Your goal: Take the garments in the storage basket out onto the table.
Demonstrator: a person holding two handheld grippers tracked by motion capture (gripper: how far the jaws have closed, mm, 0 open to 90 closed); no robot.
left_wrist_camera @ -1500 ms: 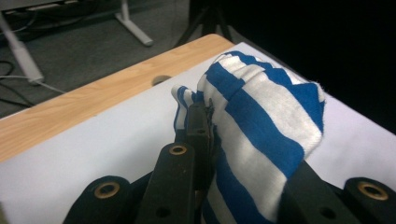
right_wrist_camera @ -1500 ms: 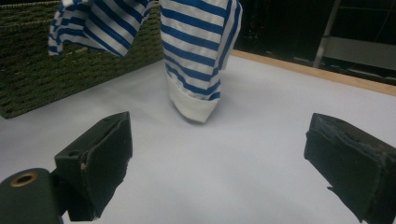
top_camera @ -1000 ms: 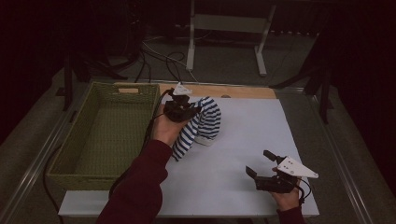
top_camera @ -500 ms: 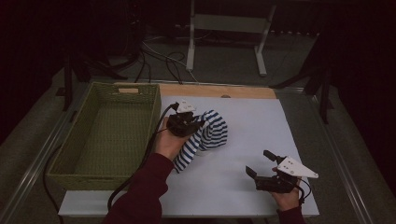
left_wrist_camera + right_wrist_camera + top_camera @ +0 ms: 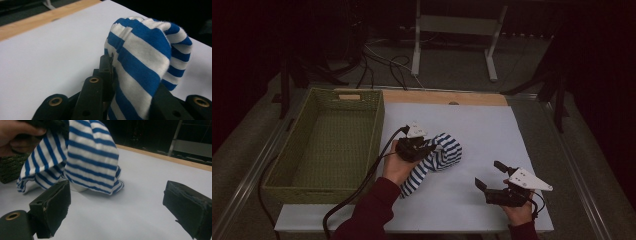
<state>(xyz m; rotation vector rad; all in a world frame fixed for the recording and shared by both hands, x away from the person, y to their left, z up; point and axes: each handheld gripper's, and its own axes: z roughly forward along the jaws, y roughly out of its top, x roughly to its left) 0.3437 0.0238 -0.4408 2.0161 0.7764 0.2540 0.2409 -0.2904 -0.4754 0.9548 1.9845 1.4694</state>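
Lying beside the left gripper (image 5: pixel 428 148), green wicker basket (image 5: pixel 319 150), white table mat (image 5: pixel 472 130) beneath, blue-and-white striped cloth (image 5: pixel 439 157) clamped in its closed jaws, now lower and nearer the person than before, long axis trailing back toward the sleeve, right gripper (image 5: pixel 492 176) wide open, empty.

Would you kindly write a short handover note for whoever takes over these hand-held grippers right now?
Left hand-held gripper: shut on the blue-and-white striped cloth, holding it bunched on the white table near the middle, to the right of the green woven basket.
Right hand-held gripper: open, holding nothing, resting near the table's front right.
Done: the cloth is gripped.
Left: nothing is in the basket yet; the cloth probably goes there, though folding is also possible.
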